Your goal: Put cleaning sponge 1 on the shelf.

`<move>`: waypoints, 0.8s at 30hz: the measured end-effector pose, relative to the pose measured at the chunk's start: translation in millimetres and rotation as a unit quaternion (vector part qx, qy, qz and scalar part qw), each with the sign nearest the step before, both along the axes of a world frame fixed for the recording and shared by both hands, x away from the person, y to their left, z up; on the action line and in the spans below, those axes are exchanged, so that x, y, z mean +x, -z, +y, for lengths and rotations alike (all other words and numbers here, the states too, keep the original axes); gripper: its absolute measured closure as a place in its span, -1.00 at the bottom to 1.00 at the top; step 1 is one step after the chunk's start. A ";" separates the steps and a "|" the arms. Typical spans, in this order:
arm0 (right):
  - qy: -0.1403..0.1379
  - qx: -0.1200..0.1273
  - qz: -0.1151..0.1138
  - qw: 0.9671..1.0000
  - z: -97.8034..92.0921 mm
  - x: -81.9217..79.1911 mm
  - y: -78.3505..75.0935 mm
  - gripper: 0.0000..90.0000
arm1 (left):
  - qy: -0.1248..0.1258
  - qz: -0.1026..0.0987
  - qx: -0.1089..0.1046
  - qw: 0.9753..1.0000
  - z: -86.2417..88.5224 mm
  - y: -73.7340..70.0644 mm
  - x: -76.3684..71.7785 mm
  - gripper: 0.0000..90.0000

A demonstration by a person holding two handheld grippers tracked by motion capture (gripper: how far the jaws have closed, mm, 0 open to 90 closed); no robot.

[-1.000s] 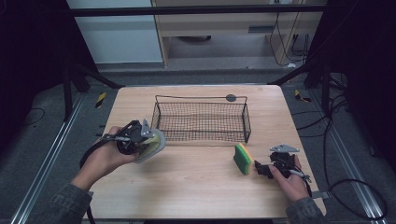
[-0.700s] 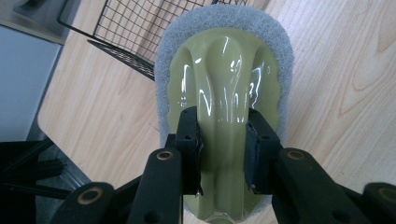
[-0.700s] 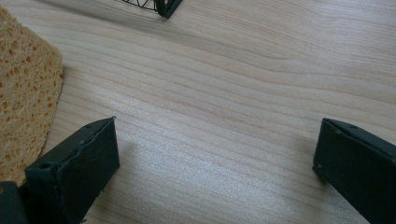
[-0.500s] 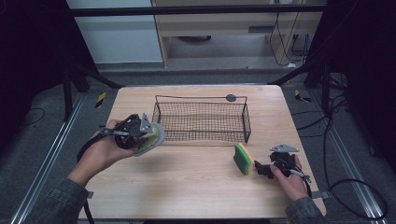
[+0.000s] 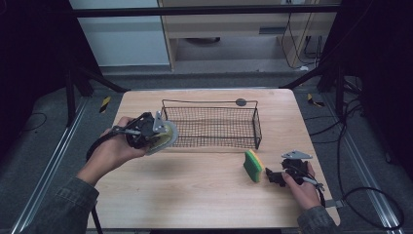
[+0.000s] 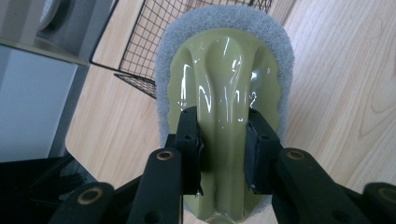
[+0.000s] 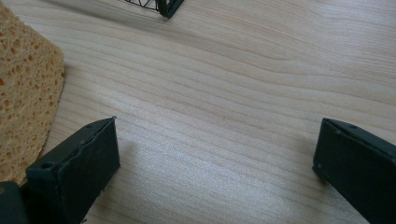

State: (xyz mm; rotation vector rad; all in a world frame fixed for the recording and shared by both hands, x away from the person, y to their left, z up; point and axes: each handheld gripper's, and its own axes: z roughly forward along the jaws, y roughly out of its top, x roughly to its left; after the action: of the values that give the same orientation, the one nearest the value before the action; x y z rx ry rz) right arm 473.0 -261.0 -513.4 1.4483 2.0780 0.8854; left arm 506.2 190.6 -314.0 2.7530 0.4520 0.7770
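My left gripper (image 5: 157,131) is shut on the olive-green handle of a scrub pad (image 6: 224,88) with a grey abrasive rim. It holds the scrub pad (image 5: 164,137) in the air at the left end of the black wire basket (image 5: 209,125). A green and yellow sponge (image 5: 253,165) stands on its edge on the wooden table (image 5: 195,195). Just right of it rests my right gripper (image 5: 273,176), open with bare wood between its jaws. The sponge (image 7: 23,93) sits at the left of the right gripper view, beside the left jaw.
The basket's corner (image 7: 166,7) shows at the top of the right gripper view. A small dark round disc (image 5: 240,102) lies behind the basket. Cables (image 5: 360,195) trail on the floor to the right. A metal rail (image 5: 44,170) runs along the table's left side.
My left gripper has carried the scrub pad up and to the right, closer to the basket's left end. The right gripper and the sponge have stayed put.
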 end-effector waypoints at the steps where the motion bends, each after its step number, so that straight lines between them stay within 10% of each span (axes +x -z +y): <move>1: 0.001 0.004 0.002 1.000 0.1 -0.3 -0.5 -0.99 | 0.000 0.000 0.000 1.000 0.0 0.0 0.0 0.57; 24: -0.005 0.000 0.000 1.000 -0.8 0.1 0.0 -0.99 | 0.039 -0.018 0.012 0.999 -18.4 9.7 24.7 0.57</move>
State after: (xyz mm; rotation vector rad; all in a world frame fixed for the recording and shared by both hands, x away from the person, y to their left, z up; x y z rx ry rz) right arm 473.1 -261.9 -513.4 1.4398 2.0865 0.8877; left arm 530.9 172.3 -323.7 2.7562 0.3295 0.8160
